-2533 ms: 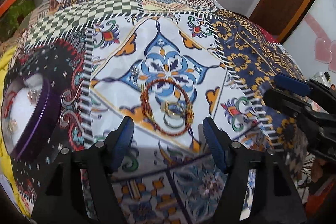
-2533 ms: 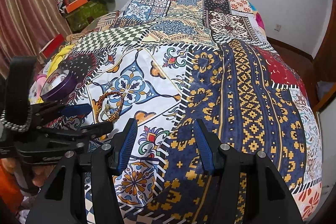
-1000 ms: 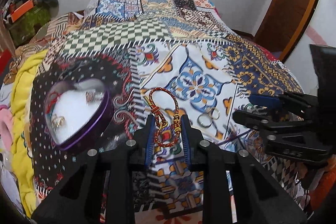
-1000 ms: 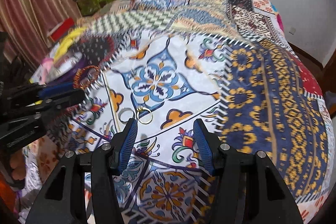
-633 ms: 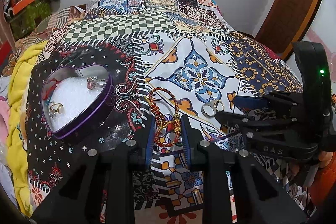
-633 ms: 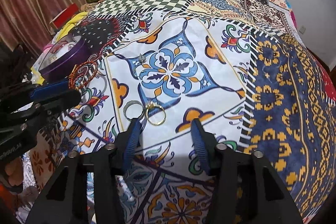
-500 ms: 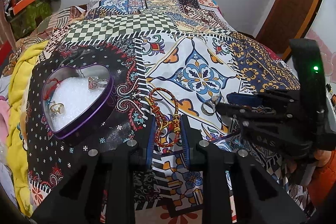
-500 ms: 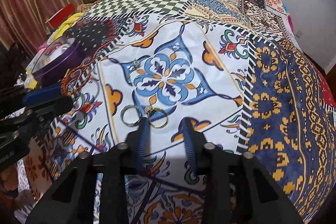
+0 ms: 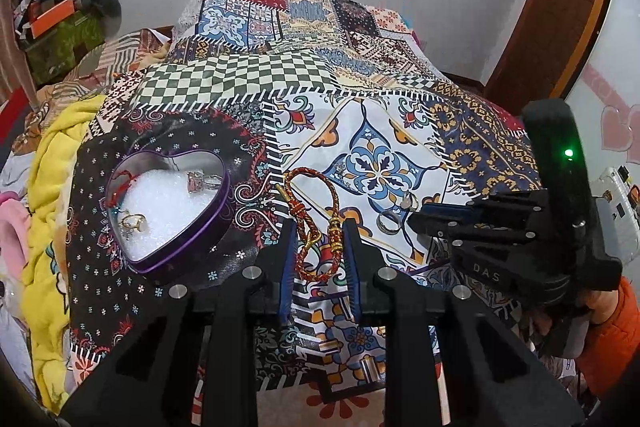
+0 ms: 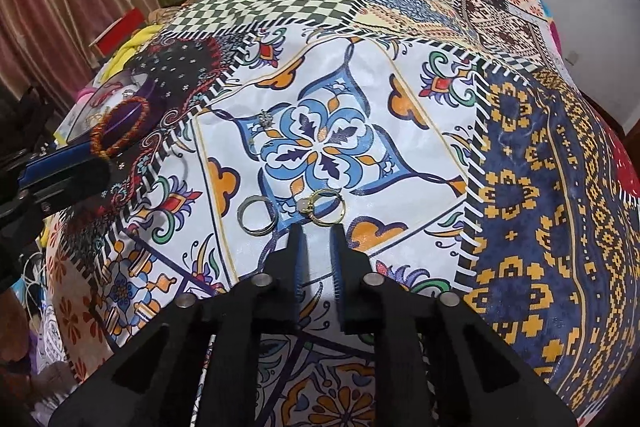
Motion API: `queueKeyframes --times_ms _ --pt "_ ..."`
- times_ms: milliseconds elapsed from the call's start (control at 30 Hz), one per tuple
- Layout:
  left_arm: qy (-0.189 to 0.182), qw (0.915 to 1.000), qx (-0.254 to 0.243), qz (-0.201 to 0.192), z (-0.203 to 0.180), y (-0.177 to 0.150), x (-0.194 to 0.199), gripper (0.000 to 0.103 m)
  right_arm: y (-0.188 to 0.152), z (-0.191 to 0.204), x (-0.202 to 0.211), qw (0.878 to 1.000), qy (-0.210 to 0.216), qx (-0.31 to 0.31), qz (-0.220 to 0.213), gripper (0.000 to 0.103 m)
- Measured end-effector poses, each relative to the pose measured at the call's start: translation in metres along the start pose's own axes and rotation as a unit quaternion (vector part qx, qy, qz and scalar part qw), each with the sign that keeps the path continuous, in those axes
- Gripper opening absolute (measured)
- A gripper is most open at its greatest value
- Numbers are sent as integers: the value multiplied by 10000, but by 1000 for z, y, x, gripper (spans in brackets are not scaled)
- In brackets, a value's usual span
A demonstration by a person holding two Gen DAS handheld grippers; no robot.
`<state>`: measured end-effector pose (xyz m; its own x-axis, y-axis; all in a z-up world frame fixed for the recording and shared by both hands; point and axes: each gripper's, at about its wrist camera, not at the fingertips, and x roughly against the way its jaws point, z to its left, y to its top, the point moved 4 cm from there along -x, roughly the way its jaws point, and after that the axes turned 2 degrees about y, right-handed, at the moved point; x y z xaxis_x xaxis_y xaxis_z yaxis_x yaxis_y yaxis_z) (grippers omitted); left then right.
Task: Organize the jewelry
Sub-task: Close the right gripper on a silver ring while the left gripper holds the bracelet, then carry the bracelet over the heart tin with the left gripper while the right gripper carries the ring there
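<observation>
L gripper (image 9: 318, 231) clamps 1 red-gold braided bracelet (image 9: 316, 215), held just right of the heart-shaped tin (image 9: 192, 231). Tin holds 2 rings + 1 red cord. R gripper (image 10: 318, 231): jaws narrow, nothing between them, tips at the gold ring (image 10: 326, 207); silver ring (image 10: 256, 215) lies just left on the bedspread (image 10: 520, 187).

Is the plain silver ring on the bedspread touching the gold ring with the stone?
Apart. The right wrist view shows patterned fabric between the silver ring and the gold ring.
</observation>
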<state>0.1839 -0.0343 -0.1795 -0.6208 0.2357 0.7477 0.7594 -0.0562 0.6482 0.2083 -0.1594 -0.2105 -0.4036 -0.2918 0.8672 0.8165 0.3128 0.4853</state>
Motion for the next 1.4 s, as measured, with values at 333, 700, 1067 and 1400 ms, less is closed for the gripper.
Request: queueKeyframes --times_ms 333,700,1067,1400 --pt "23 9999 122 -72 11 0 5 21 11 0 -7 9999 16 -98 30 24" --pt "162 9993 266 -192 25 3 14 21 13 1 -3 9999 -31 -142 -67 21" --pt "410 9970 311 -582 42 13 46 21 33 34 41 9976 150 146 -662 21" --pt "653 9930 437 -884 62 19 72 21 61 81 73 9886 614 501 -1280 21"
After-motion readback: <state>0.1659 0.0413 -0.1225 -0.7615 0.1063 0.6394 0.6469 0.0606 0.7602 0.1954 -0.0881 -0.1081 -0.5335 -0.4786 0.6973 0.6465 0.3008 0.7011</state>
